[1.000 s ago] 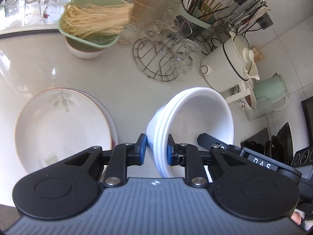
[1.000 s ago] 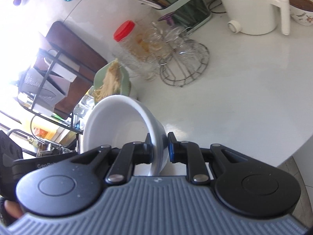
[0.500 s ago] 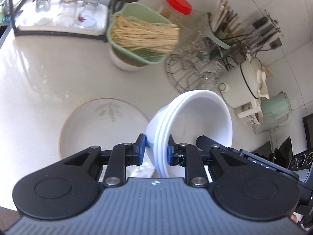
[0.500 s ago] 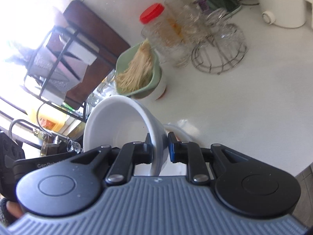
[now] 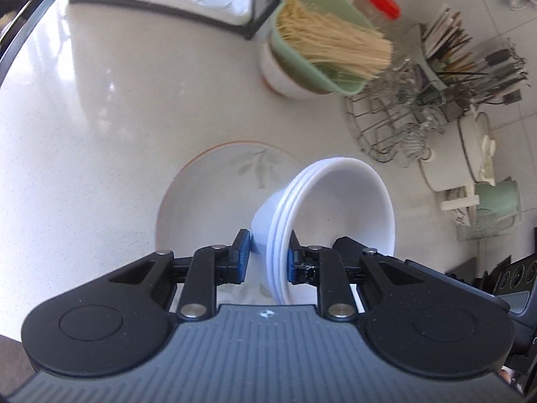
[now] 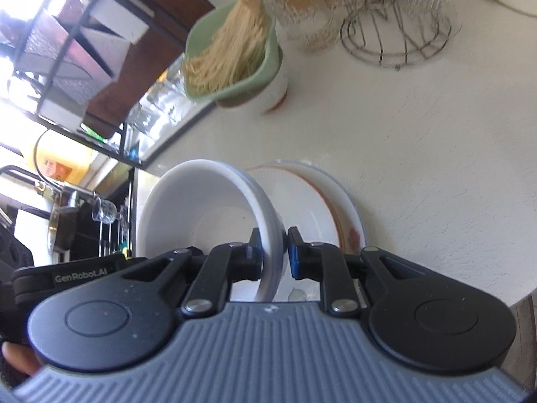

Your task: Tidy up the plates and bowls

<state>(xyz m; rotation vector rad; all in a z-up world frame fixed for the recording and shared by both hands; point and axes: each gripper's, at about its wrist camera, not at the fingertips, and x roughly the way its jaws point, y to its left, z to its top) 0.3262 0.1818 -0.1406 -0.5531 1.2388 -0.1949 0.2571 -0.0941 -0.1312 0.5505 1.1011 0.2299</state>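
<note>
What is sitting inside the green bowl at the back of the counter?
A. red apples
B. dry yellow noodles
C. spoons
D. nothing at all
B: the green bowl holds a bundle of dry yellow noodles, which pokes out over its rim in the left wrist view and shows again in the right wrist view.

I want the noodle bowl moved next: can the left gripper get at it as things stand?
Probably not yet. The left gripper is shut on the rim of the white bowl stack, which the right gripper also grips. The counter toward the green noodle bowl looks unobstructed.
</note>
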